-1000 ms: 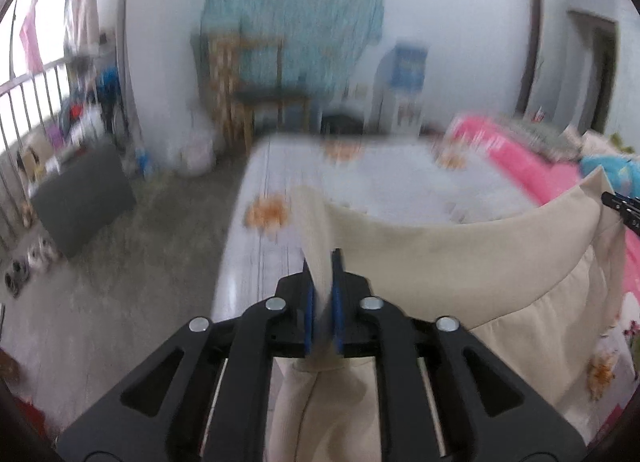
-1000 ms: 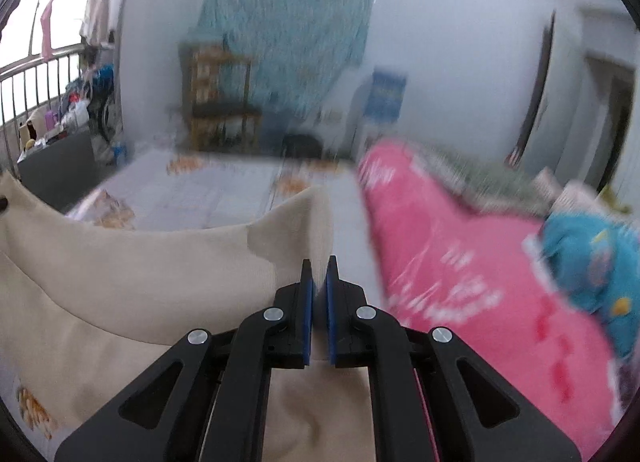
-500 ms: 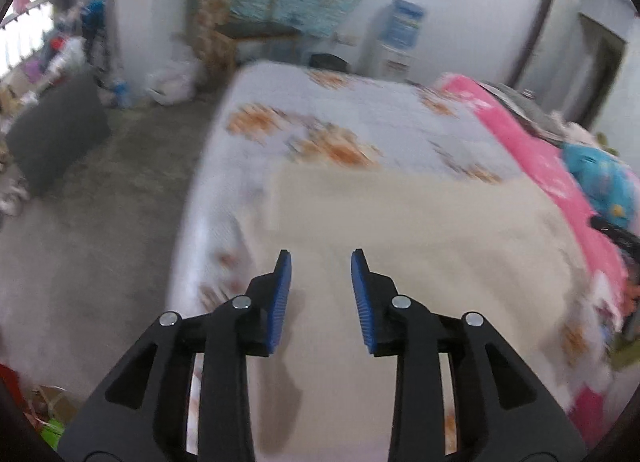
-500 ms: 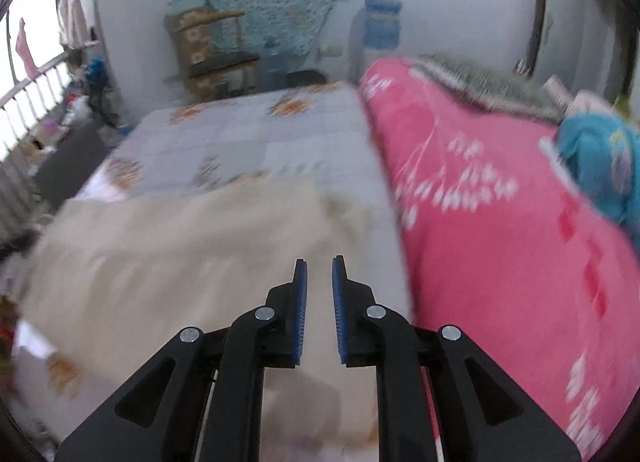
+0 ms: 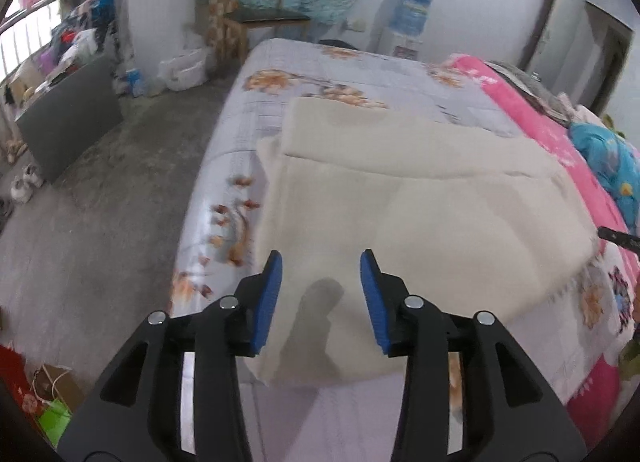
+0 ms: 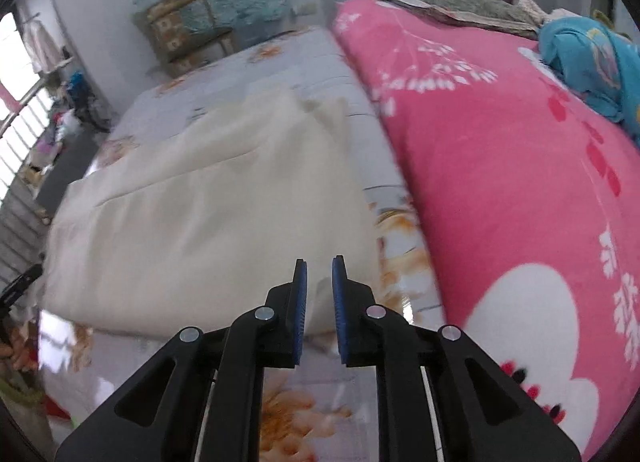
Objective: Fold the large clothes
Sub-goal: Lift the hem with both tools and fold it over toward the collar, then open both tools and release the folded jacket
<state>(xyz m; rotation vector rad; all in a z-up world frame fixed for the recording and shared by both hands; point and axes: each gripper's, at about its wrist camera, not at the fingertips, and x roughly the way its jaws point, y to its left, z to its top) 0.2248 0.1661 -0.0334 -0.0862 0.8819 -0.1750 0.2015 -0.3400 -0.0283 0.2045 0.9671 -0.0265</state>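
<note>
Cream cloth (image 5: 420, 214) folded flat on bed (image 5: 280, 74), left gripper (image 5: 320, 266) at 6 o'clock – jaws opening, empty, right gripper (image 6: 319, 274) – narrow gap, holding nothing

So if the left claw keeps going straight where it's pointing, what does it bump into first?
Most likely the cream cloth lying on the bed: the left claw, its jaws opening and empty, points down at the near part. Depth is unclear.

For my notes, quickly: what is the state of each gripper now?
Left gripper: opening, empty, over the cloth.
Right gripper: open slightly, holding nothing.
</note>
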